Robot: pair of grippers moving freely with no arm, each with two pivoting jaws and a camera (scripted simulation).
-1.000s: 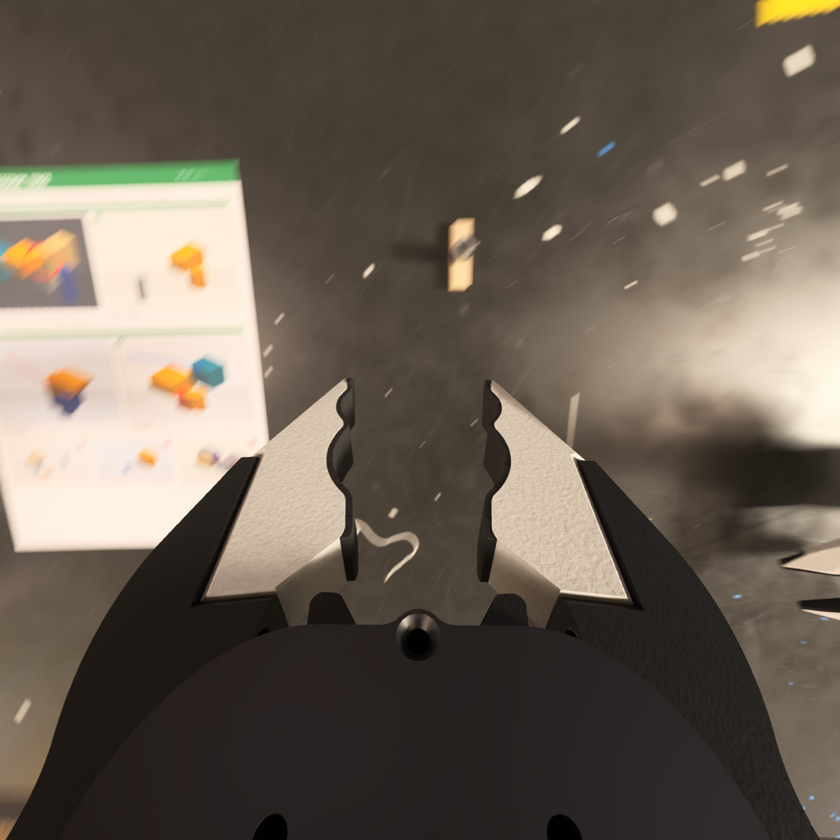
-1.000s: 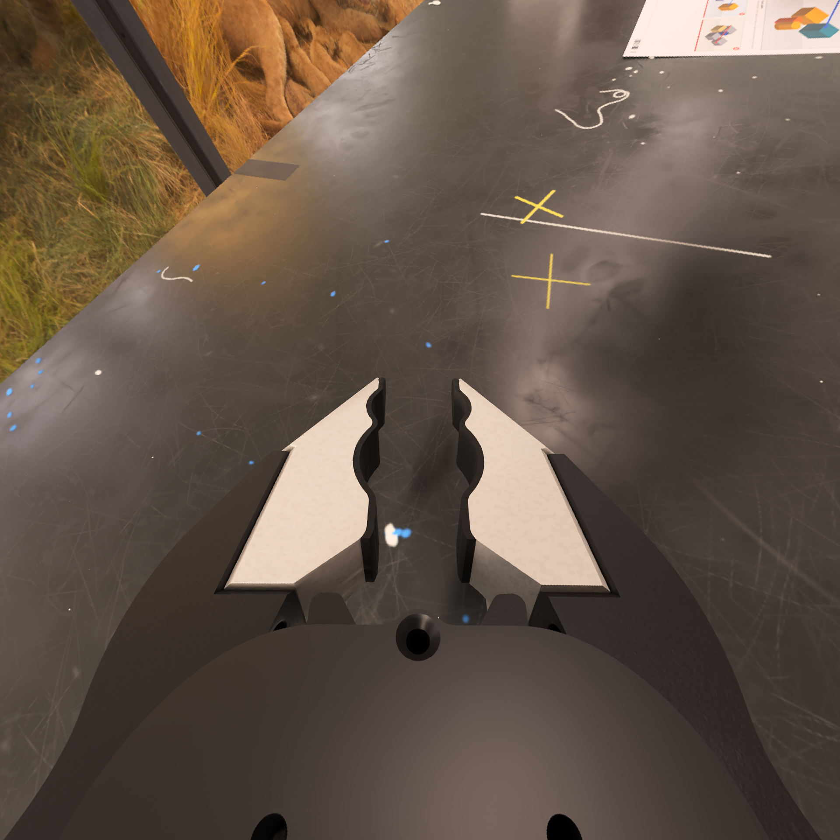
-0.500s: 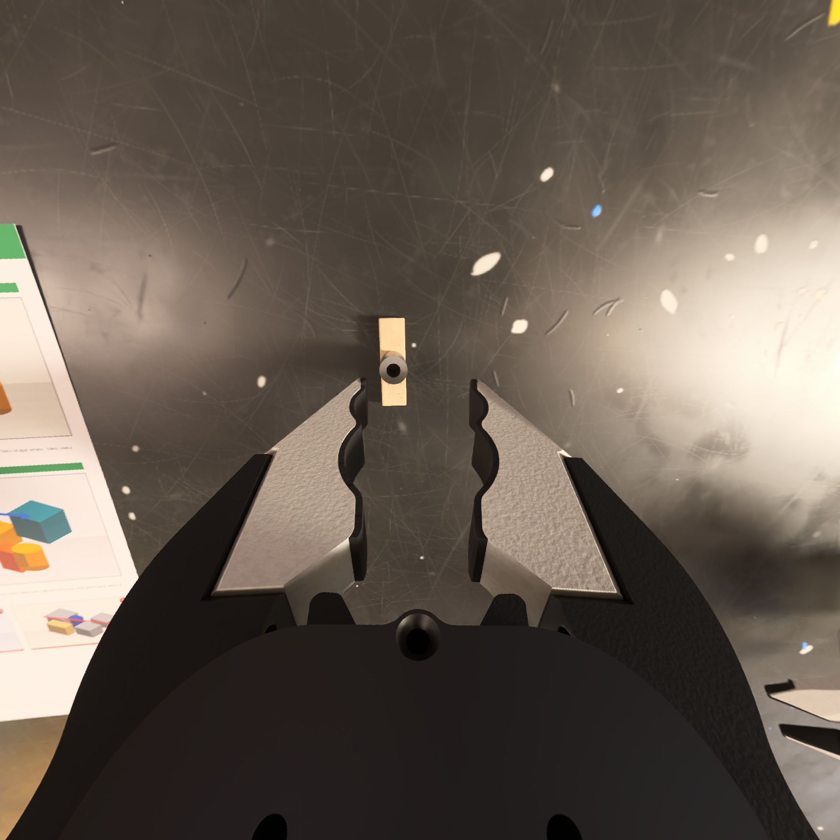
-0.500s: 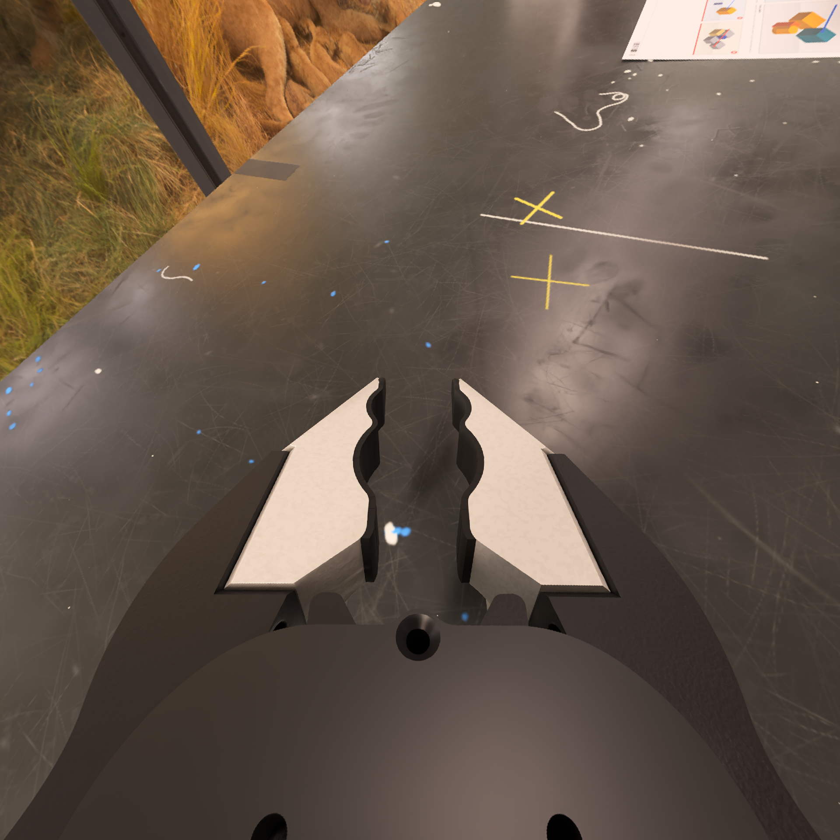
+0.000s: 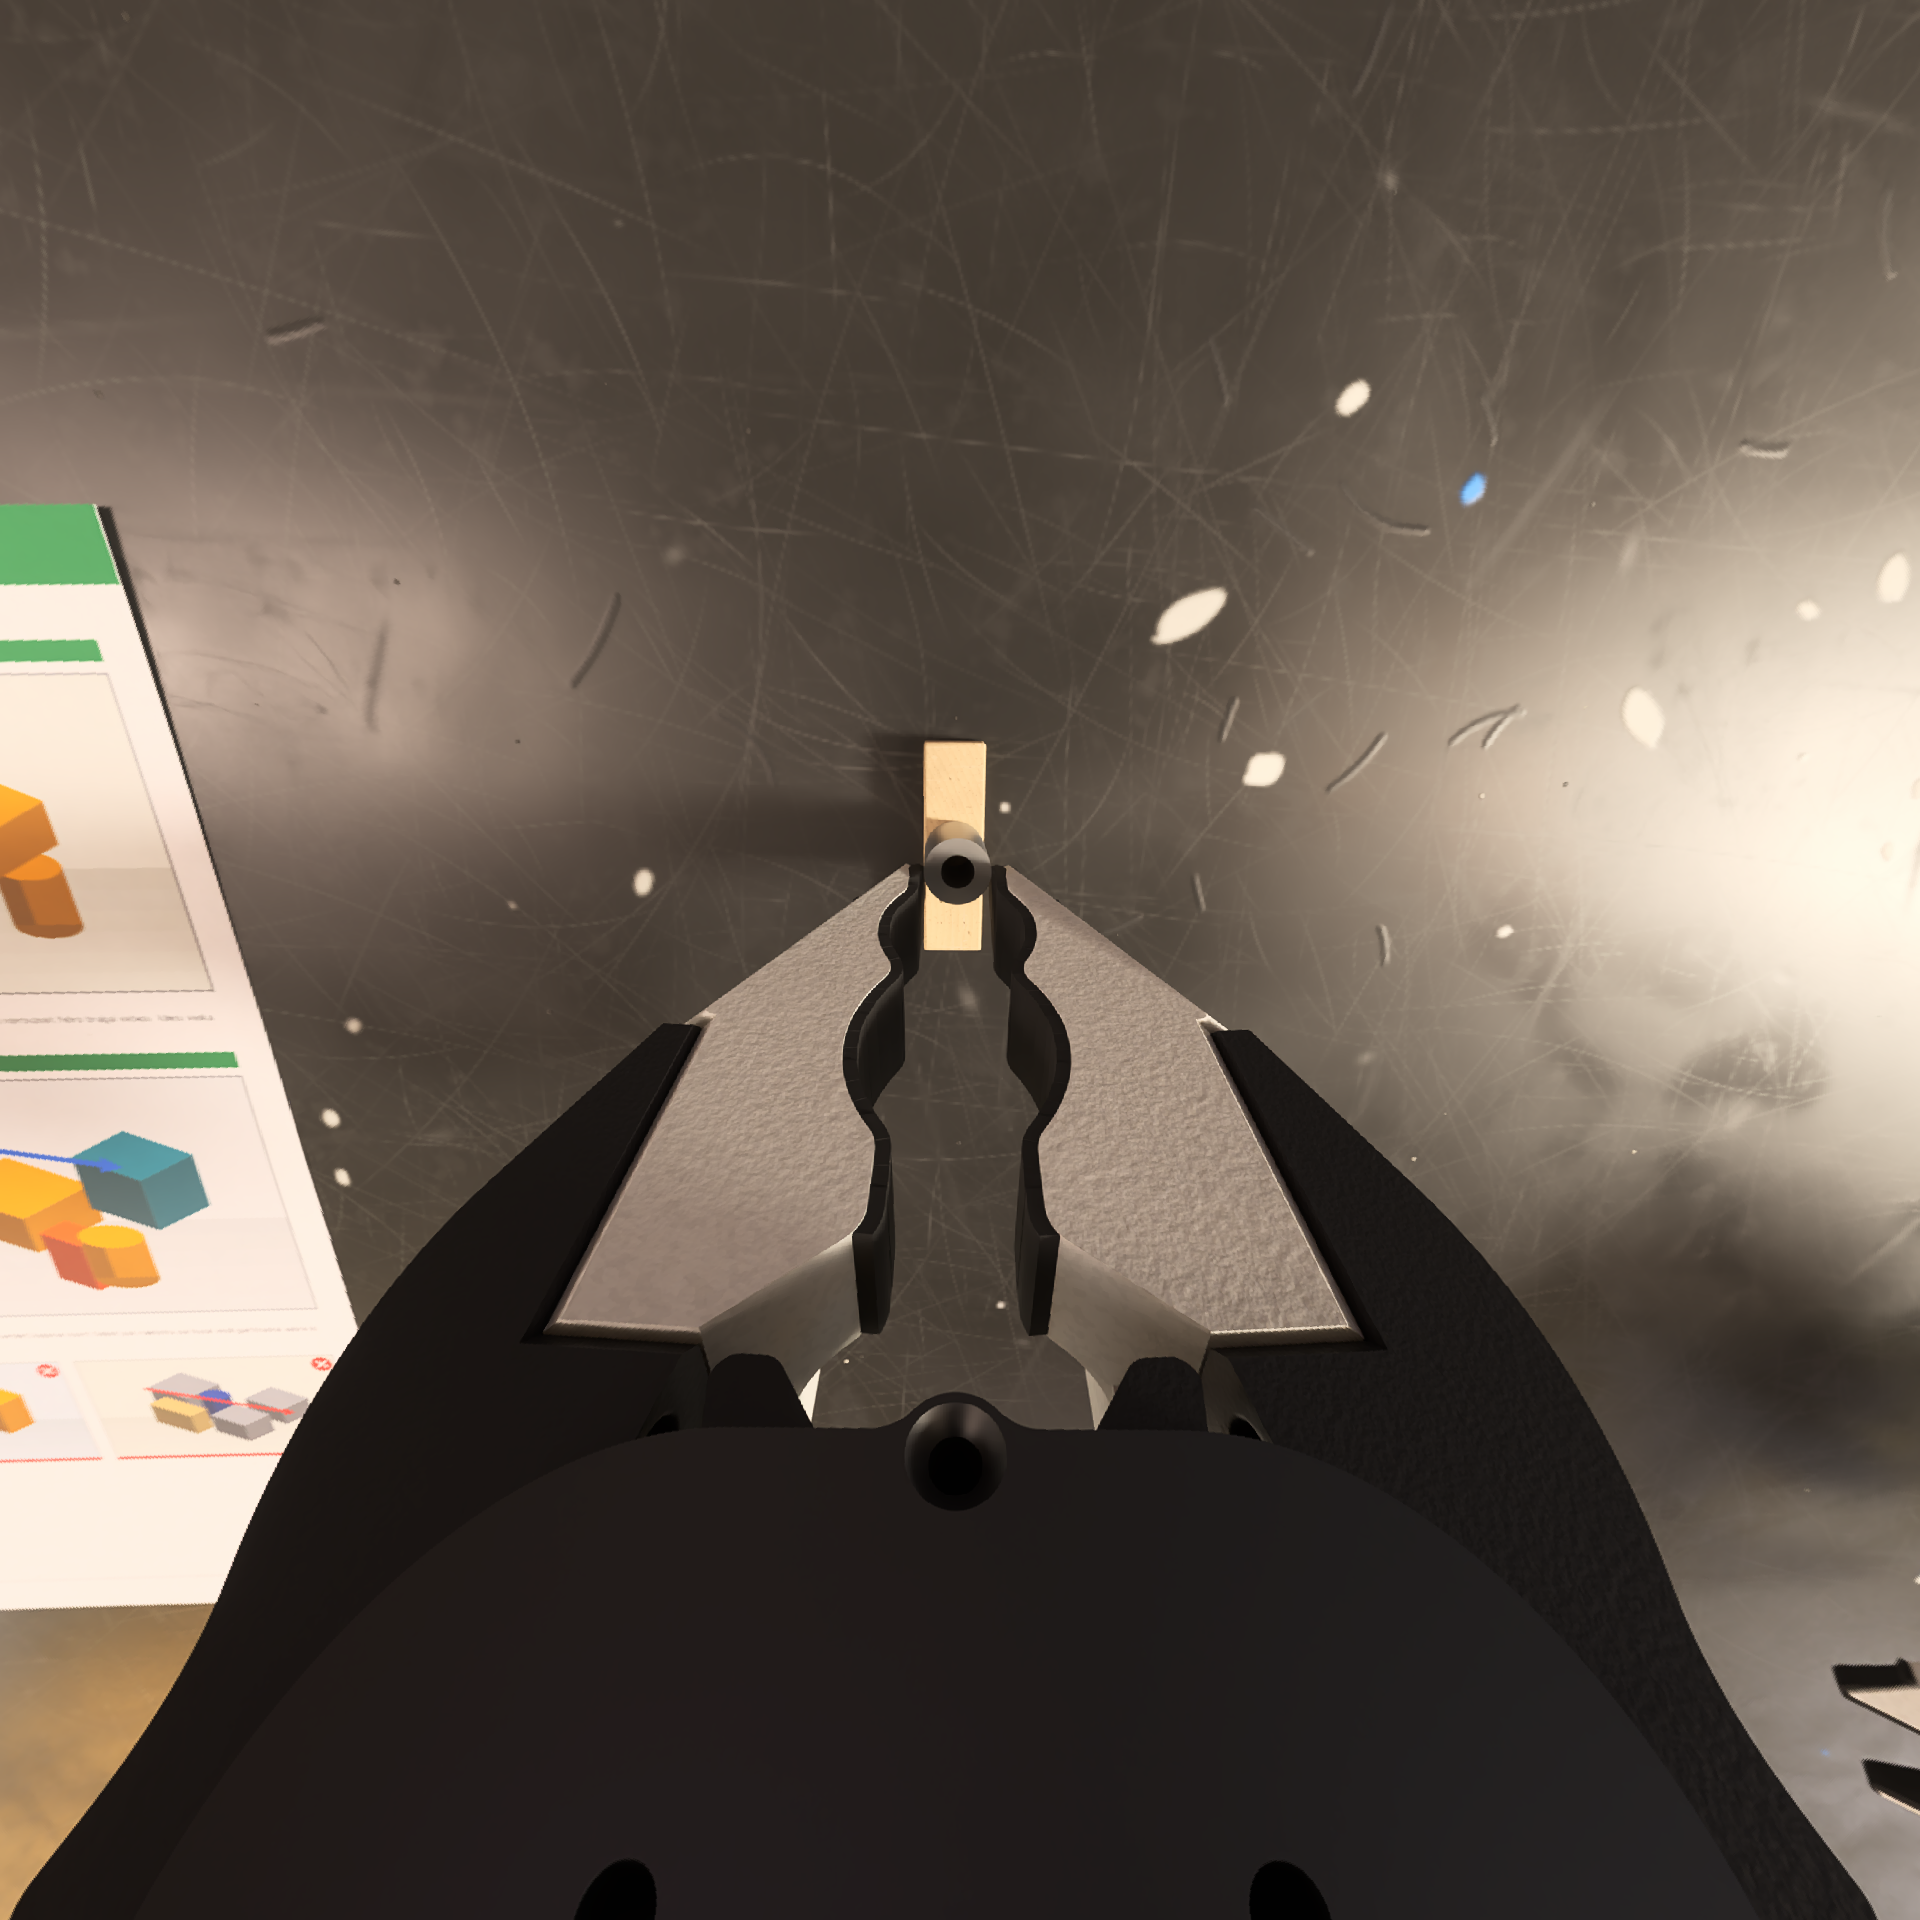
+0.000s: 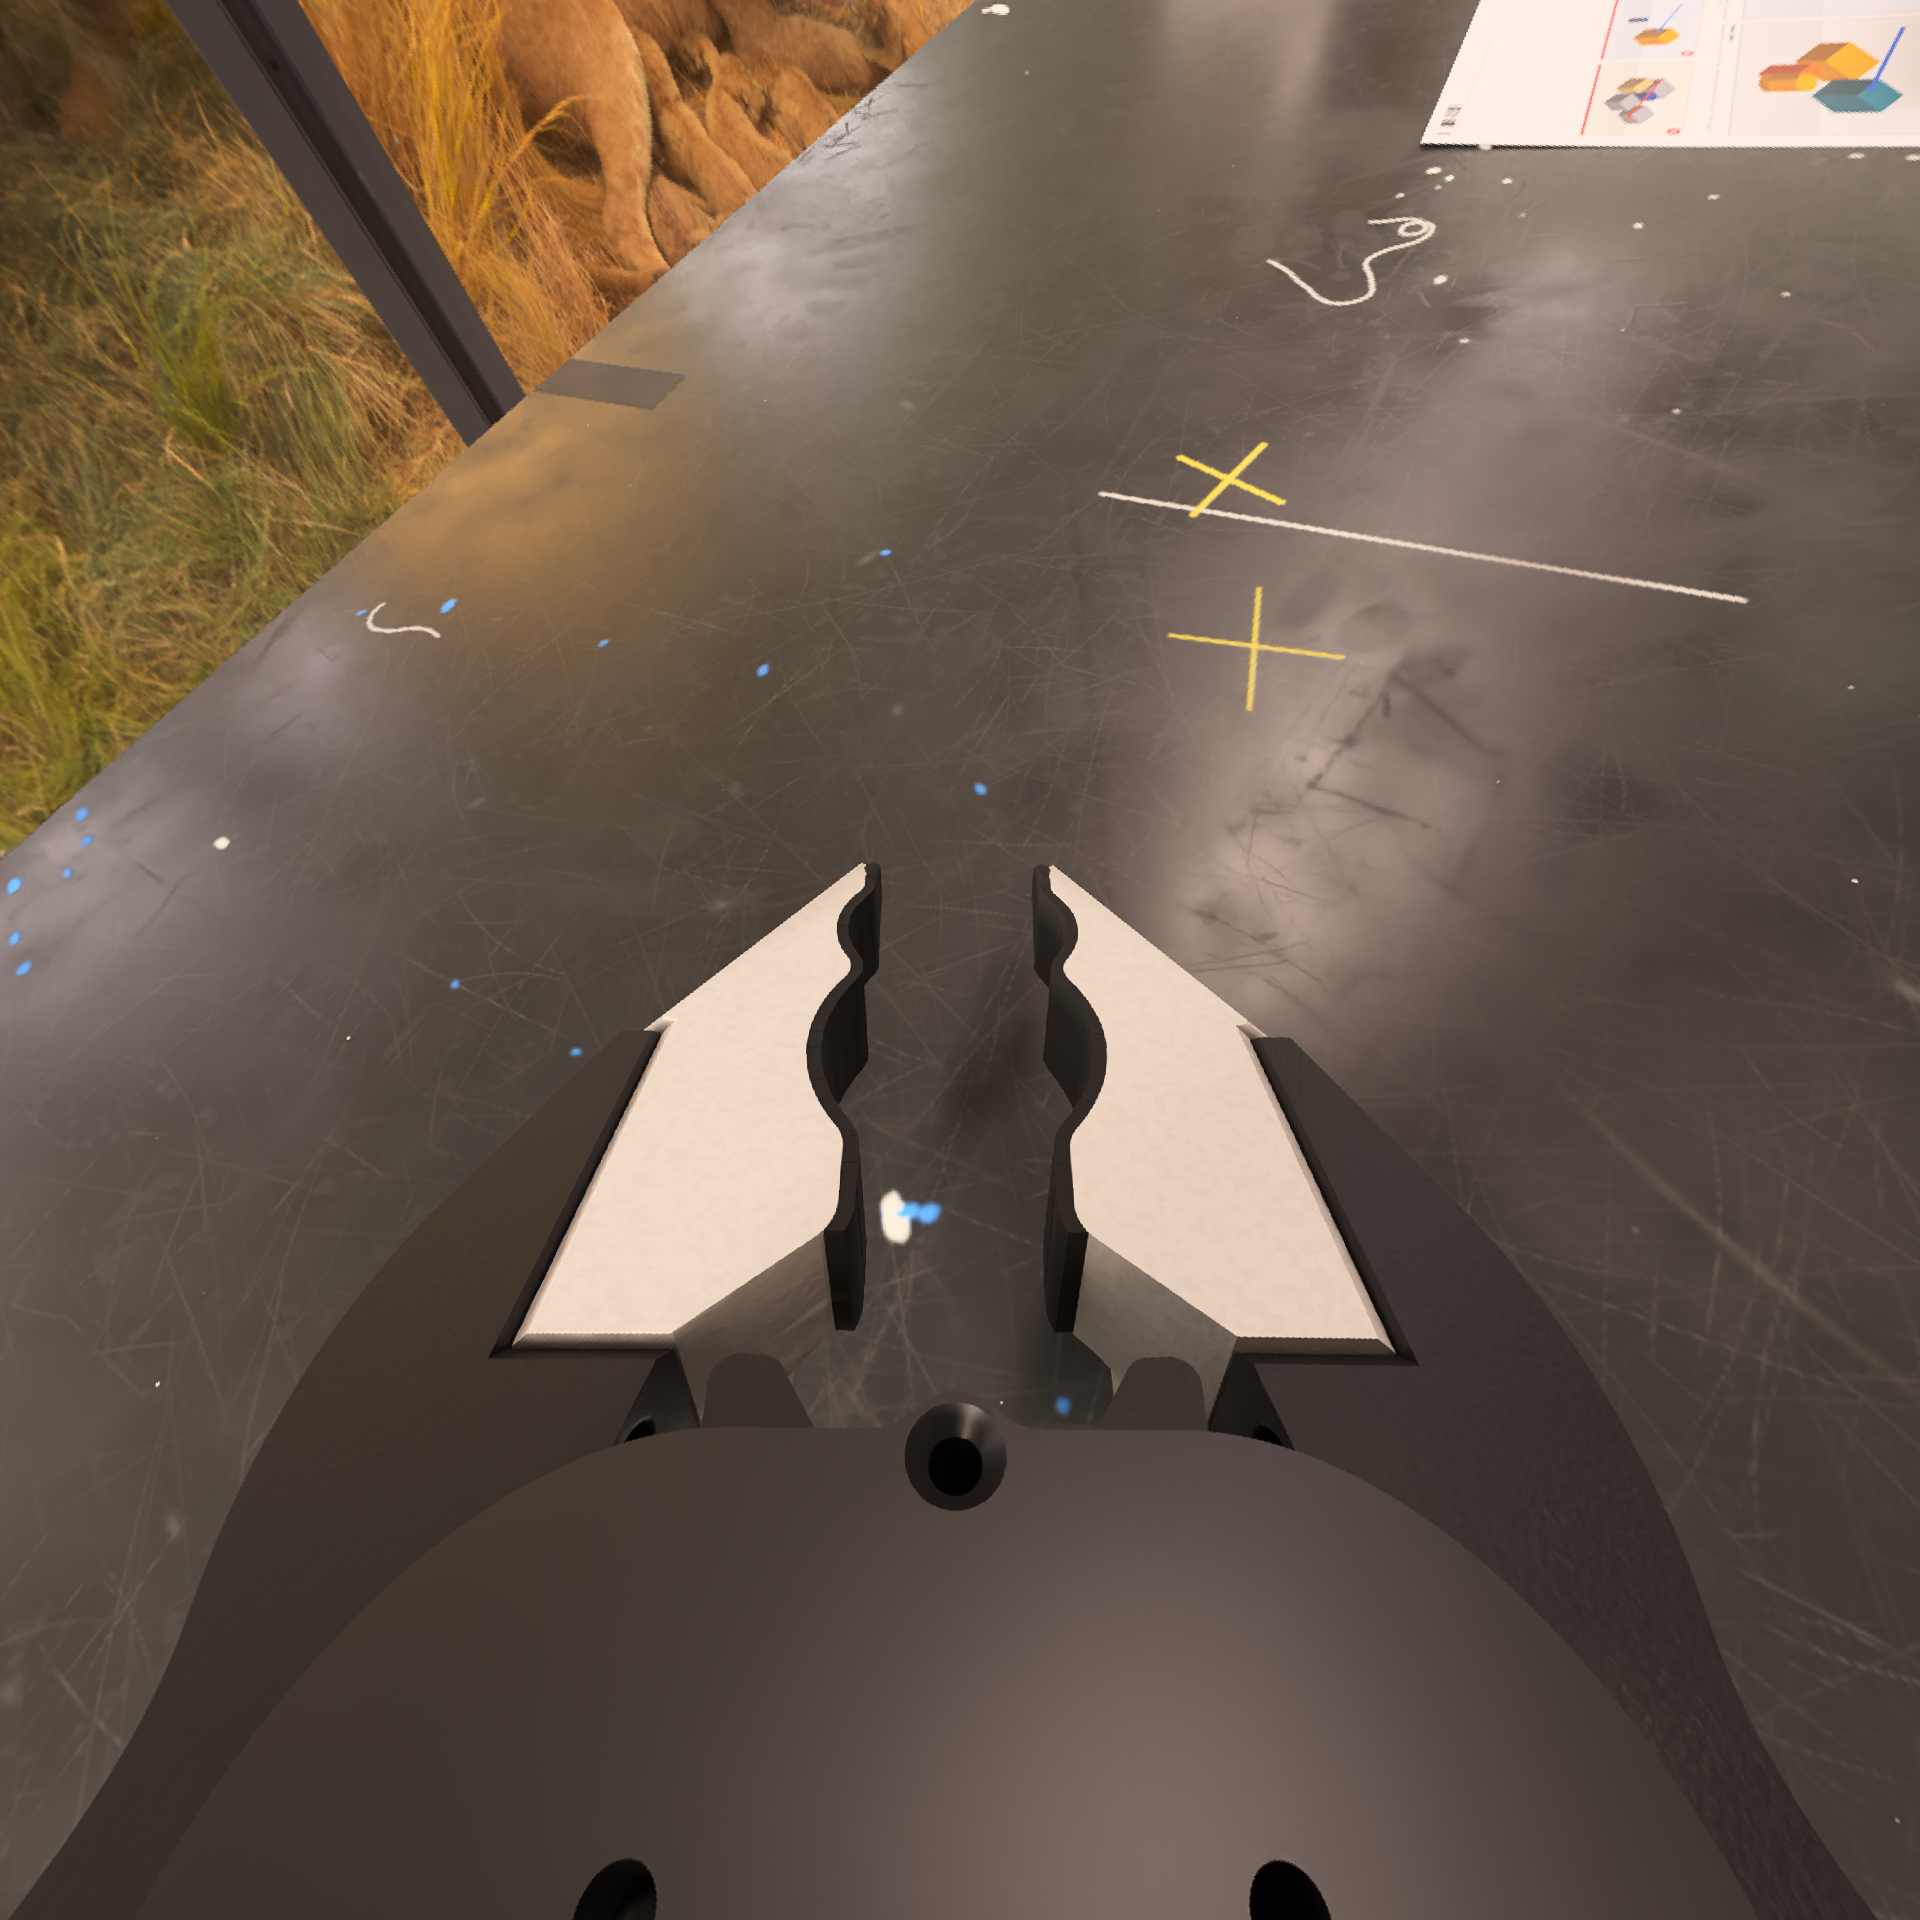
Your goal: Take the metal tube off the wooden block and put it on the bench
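Observation:
In the left wrist view a small wooden block (image 5: 954,774) lies on the dark scratched bench (image 5: 1039,364). A short grey metal tube (image 5: 956,871) stands upright on it, seen end-on. My left gripper (image 5: 956,883) looks straight down. Its two fingertips (image 5: 906,902) press against either side of the tube's top, which still sits on the block. My right gripper (image 6: 956,894) hovers low over bare bench, open and empty. Neither tube nor block shows in the right wrist view.
A printed instruction sheet (image 5: 104,1039) lies left of the block and shows far off in the right wrist view (image 6: 1662,73). Yellow crosses (image 6: 1252,649) and a chalk line mark the bench. The bench edge (image 6: 260,644) runs along the left. The right gripper's fingertips (image 5: 1891,1714) show at lower right.
My left gripper swung over the block, came down around the tube and narrowed its fingers onto it. The right gripper has not moved.

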